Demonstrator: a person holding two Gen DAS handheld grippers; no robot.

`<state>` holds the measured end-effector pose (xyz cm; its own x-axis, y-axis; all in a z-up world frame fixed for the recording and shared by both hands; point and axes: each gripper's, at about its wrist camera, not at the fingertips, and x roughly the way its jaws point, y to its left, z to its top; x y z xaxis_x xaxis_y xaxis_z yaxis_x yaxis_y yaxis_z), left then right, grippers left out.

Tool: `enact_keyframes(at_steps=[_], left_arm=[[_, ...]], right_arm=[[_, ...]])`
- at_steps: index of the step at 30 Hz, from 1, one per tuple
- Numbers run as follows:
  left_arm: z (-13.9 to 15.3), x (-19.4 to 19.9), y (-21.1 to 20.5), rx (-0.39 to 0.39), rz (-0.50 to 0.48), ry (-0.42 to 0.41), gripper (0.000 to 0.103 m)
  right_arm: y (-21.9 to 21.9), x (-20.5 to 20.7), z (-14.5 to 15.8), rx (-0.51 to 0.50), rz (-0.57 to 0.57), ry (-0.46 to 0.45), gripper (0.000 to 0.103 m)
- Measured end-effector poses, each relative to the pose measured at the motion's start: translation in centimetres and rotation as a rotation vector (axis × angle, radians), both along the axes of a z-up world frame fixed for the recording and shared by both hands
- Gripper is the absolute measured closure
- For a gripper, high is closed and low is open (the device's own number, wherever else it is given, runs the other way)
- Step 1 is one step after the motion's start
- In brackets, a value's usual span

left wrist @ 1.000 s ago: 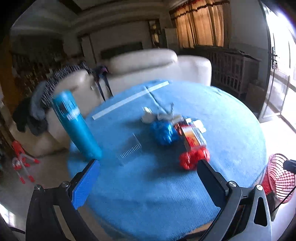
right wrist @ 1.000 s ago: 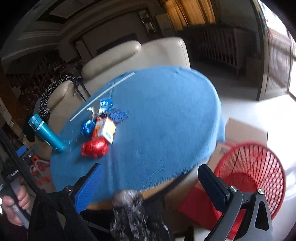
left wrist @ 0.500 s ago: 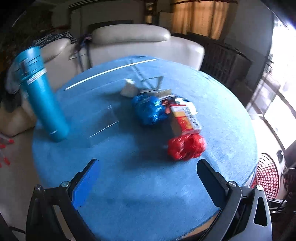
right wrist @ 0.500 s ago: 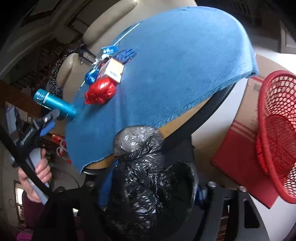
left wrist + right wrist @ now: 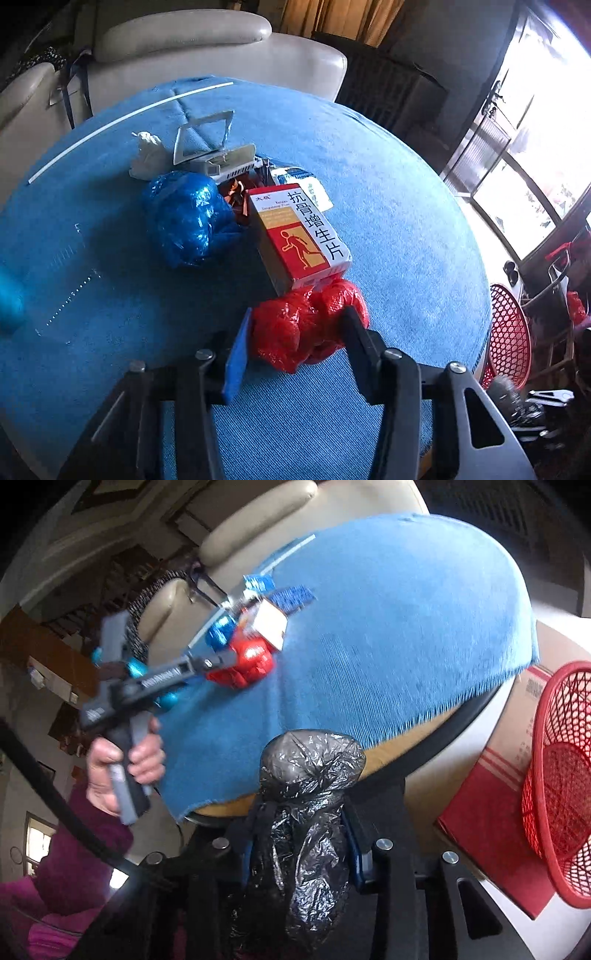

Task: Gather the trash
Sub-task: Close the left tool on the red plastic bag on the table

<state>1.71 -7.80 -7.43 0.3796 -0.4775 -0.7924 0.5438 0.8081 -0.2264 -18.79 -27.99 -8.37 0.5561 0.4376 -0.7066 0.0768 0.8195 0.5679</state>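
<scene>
A crumpled red plastic wad (image 5: pixel 306 328) lies on the blue-clothed round table (image 5: pixel 406 229), and my left gripper (image 5: pixel 299 332) is shut on it, one finger at each side. Beyond it lie a red and white medicine box (image 5: pixel 299 236), a blue plastic wad (image 5: pixel 184 218), a white tissue (image 5: pixel 146 155) and small packaging scraps. In the right wrist view my right gripper (image 5: pixel 303 834) is shut on a black plastic bag (image 5: pixel 306 812), held off the table's near edge. That view also shows the left gripper (image 5: pixel 221 661) at the red wad (image 5: pixel 245 662).
A red mesh basket (image 5: pixel 554 786) stands on the floor right of the table by a red and white cardboard box (image 5: pixel 495 812); the basket also shows in the left wrist view (image 5: pixel 508 332). A blue bottle (image 5: pixel 9 299) stands at the table's left. A cream sofa (image 5: pixel 184 40) stands behind.
My left gripper moved forward over the table and closed on the red wad. My right gripper closed on the black bag and tilted toward the table's edge.
</scene>
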Motion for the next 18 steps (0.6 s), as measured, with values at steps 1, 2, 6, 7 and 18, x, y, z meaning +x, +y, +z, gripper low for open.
enact_keyframes(at_steps=[1, 2, 6, 7, 18], left_arm=[[0.1, -0.1, 0.1, -0.002, 0.000, -0.002, 0.059], [0.1, -0.4, 0.1, -0.002, 0.001, -0.006, 0.062], [0.7, -1.9, 0.7, 0.006, 0.021, -0.039, 0.076], [1.0, -2.4, 0.9, 0.010, 0.027, -0.046, 0.080], [5.3, -5.3, 2.6, 0.050, 0.077, -0.185, 0.098]], right_arm=[[-0.2, -0.1, 0.5, 0.007, -0.008, -0.020, 0.063], [-0.5, -0.1, 1.0, 0.015, -0.016, -0.041, 0.063], [-0.8, 0.4, 2.4, 0.048, -0.041, -0.107, 0.063], [-0.8, 0.7, 2.7, 0.053, -0.045, -0.120, 0.063], [1.0, 2.6, 5.3, 0.040, -0.039, -0.202, 0.063]])
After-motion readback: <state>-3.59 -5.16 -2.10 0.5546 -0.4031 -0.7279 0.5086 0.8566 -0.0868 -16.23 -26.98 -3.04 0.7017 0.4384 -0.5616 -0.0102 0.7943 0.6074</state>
